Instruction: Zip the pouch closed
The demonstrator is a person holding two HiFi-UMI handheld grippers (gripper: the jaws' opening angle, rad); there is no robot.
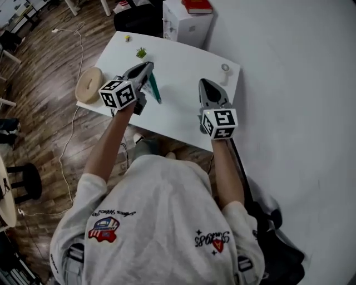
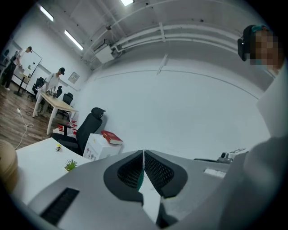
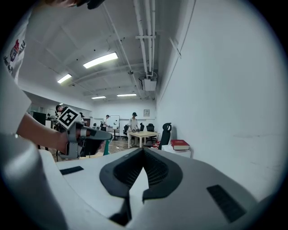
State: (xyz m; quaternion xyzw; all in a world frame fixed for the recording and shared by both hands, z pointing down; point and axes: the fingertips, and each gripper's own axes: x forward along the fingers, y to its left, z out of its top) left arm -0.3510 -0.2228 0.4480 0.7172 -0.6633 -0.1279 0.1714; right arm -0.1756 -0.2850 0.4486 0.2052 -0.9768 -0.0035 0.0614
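A thin teal pouch [image 1: 154,88] hangs edge-on above the white table [image 1: 183,114], with my left gripper [image 1: 149,67] shut on its top end. In the left gripper view only a teal sliver of the pouch [image 2: 141,179] shows, pinched where the left gripper [image 2: 143,155] closes. In the right gripper view the pouch [image 3: 106,147] dangles below the left gripper [image 3: 108,134]. My right gripper [image 1: 203,83] hovers over the table's right part, a hand's width from the pouch. Its jaws are shut, and the right gripper [image 3: 144,153] has nothing between them.
A small green plant [image 1: 141,53] and a tiny yellow item [image 1: 127,38] stand at the table's far side. A round tan disc [image 1: 89,83] lies at its left edge and a small white round object [image 1: 225,68] near the far right corner. Beyond the table are a white box [image 1: 186,25] with a red book [image 1: 197,5] and a black chair [image 2: 87,128].
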